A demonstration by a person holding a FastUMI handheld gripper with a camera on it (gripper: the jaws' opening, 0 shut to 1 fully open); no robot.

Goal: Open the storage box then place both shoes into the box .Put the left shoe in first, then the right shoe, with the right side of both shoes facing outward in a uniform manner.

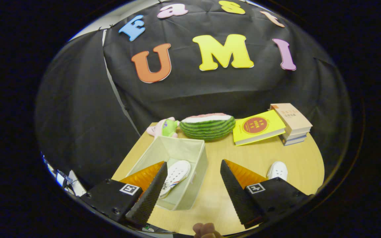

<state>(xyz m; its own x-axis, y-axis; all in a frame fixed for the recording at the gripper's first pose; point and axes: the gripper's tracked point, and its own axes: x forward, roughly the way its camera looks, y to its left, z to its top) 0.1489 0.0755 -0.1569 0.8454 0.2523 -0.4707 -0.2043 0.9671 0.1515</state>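
gripper (193, 169): fingers spread wide, holding nothing, above table (217, 198)
storage box (197, 165): open, pale fabric, right wall in the gap between the fingers
shoe in box (176, 177): white, lying inside, beside left finger
second shoe (277, 170): white, on table, just past right finger
watermelon slice (207, 126): beyond box
plush toy (164, 127): left of melon
yellow book (257, 126): leaning on stacked books (293, 123), far right
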